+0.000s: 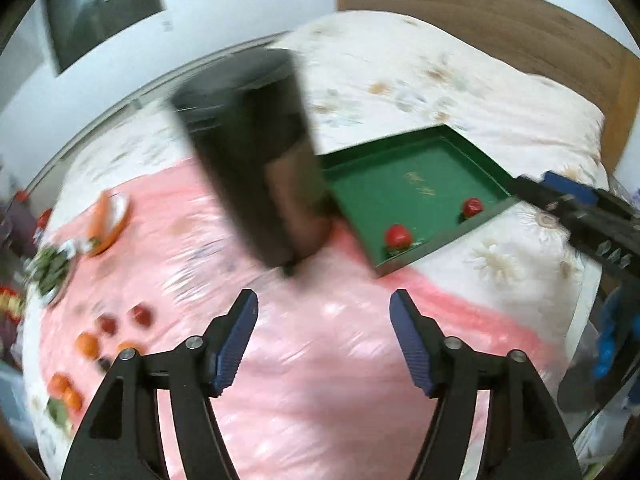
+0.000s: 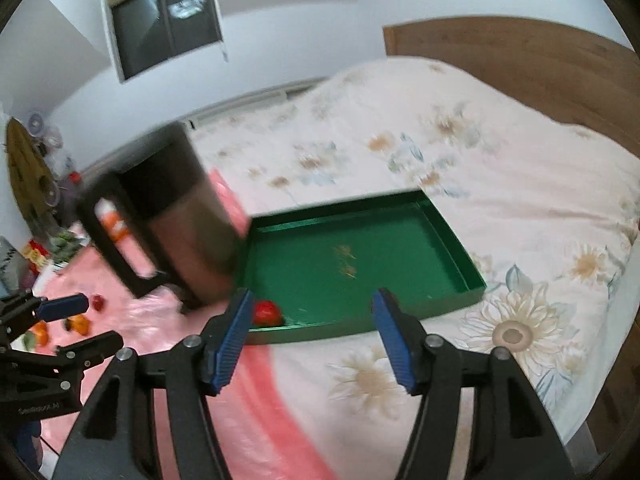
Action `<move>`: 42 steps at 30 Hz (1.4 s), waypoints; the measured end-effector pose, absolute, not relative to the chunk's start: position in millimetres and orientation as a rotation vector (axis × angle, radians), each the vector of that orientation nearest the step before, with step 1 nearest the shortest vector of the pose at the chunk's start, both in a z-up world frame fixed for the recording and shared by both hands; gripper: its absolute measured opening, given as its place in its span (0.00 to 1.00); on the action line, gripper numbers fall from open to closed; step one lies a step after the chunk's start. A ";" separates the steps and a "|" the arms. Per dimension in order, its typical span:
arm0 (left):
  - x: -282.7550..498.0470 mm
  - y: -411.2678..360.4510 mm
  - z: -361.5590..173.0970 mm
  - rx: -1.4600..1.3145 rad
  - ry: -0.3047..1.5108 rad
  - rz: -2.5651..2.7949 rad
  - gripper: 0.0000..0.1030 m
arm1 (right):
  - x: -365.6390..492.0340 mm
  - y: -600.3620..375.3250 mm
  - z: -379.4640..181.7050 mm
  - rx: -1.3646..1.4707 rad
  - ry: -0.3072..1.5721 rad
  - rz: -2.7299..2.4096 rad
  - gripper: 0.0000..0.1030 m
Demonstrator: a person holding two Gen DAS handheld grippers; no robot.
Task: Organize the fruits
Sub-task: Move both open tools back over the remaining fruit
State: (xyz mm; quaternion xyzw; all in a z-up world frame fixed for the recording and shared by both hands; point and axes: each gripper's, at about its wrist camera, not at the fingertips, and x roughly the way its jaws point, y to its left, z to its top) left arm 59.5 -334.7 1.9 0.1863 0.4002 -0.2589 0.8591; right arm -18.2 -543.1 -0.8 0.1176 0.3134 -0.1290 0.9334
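Fruit lies in two groups on the bed. Two red fruits sit inside the green tray, one near its front corner, the other against the front wall further right. In the right wrist view only one red fruit shows in the tray, partly behind a blue pad. Loose fruit rests on the pink cloth well to the left: two dark red pieces and several orange ones, all blurred. A dark mug with a handle stands tilted on the cloth, just beside the tray's left edge. An orange-rimmed dish lies further left.

Left tongs are spread wide with nothing between the pads, above the pink cloth. Right tongs are likewise spread wide and hold nothing, over the tray's front edge.
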 end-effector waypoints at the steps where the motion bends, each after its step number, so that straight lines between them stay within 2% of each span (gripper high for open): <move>1: 57.3 -318.4 7.1 0.383 0.839 -0.523 0.62 | -23.4 -532.8 9.6 0.234 0.621 -0.251 0.96; 15: 14.2 -145.0 43.9 0.270 0.792 -0.330 0.62 | -61.5 -413.2 61.5 0.167 0.552 -0.110 0.98; 25: -22.6 -22.5 48.7 0.132 0.755 -0.195 0.62 | -82.7 -333.8 65.1 0.159 0.511 -0.003 1.00; 34: -47.7 48.9 30.7 0.056 0.778 -0.098 0.62 | -81.7 -276.0 50.8 0.137 0.547 0.136 1.00; 42: -34.9 67.7 14.8 0.046 0.820 -0.095 0.62 | -64.6 -245.1 31.1 0.082 0.623 0.157 1.00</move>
